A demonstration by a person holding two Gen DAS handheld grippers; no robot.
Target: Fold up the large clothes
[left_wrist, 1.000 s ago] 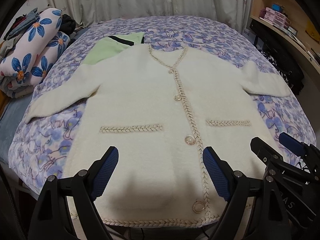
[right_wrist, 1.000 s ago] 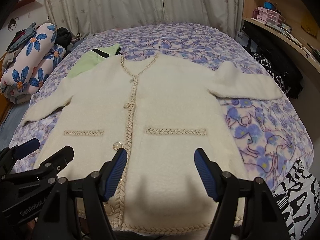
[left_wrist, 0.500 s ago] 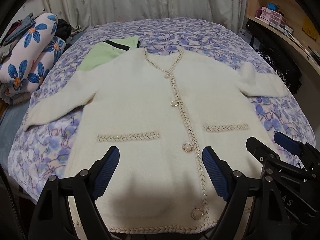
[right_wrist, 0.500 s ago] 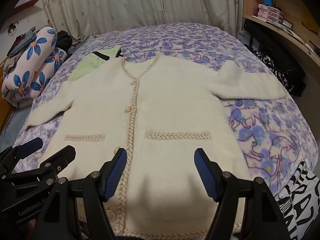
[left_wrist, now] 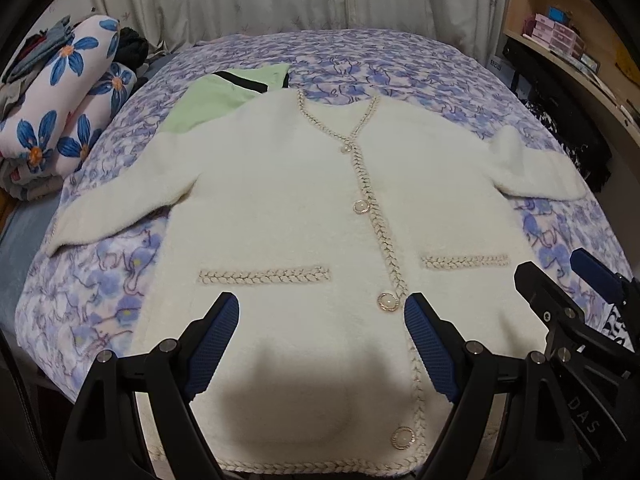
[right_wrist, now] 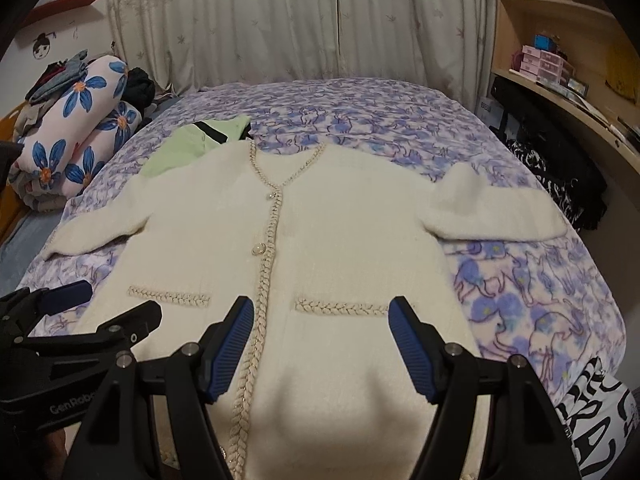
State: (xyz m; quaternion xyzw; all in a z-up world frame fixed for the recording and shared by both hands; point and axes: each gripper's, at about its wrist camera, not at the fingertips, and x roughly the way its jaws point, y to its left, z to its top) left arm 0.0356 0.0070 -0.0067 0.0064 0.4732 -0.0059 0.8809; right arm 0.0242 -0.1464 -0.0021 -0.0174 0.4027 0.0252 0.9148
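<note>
On the bed [left_wrist: 400,60], a cream cardigan [left_wrist: 304,208] lies flat; both grippers [left_wrist: 322,320] [right_wrist: 322,322] hover open, empty. Only the left view shows its bottom hem.

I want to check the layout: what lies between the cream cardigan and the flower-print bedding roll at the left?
In both views, the green garment, partly under the cardigan, and bare bedspread before the roll.

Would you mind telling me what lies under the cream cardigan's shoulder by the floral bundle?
A light green garment with a black stripe pokes out from beneath the cream cardigan, lying on the blue floral blanket. How far it extends underneath is covered.
</note>
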